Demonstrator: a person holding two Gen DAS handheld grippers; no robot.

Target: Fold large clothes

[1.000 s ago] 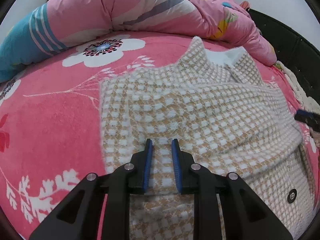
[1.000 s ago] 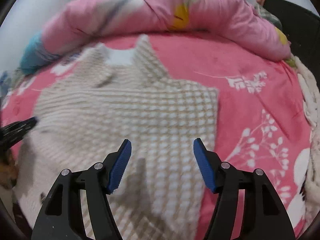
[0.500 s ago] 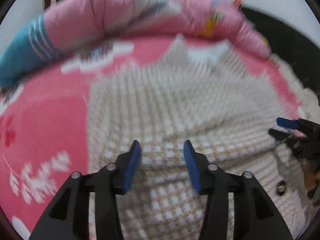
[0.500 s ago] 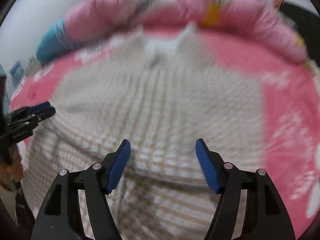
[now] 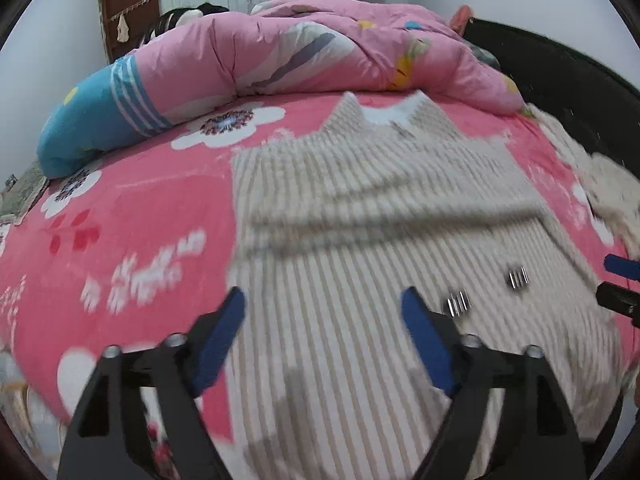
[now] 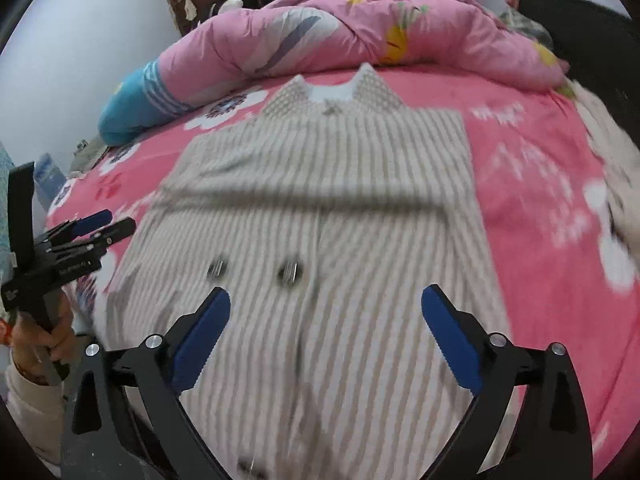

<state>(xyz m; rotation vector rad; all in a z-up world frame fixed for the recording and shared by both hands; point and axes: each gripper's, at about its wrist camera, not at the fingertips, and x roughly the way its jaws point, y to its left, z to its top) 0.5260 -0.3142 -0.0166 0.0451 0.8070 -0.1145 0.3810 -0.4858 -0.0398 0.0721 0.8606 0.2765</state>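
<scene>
beige-and-white checked knit jacket (image 6: 320,208), fuzzy in texture, lies flat on a bright pink fleece bedspread (image 6: 532,184) printed with white flowers. its pointed collar sits at the far end, toward a rolled pink quilt (image 6: 360,24) with a blue striped end, which lies across the far side of the bed. both sleeves are folded inward across the chest, making a crease from left to right. two dark round buttons (image 6: 290,272) show on the near part of the front — blurred, so no detail can be told.

the left gripper (image 5: 322,316), black with blue pads, hangs over the near left part of the jacket; its jaws have just been opening and now stand spread, with nothing pinched between them. the right gripper (image 6: 325,312), of the same make, hangs over the near middle of the jacket; its jaws too have just been opening and stand wide apart, holding nothing. in the right view a hand (image 6: 38,344) grips the left tool's handle at the near left edge — a pale sleeve below it.
</scene>
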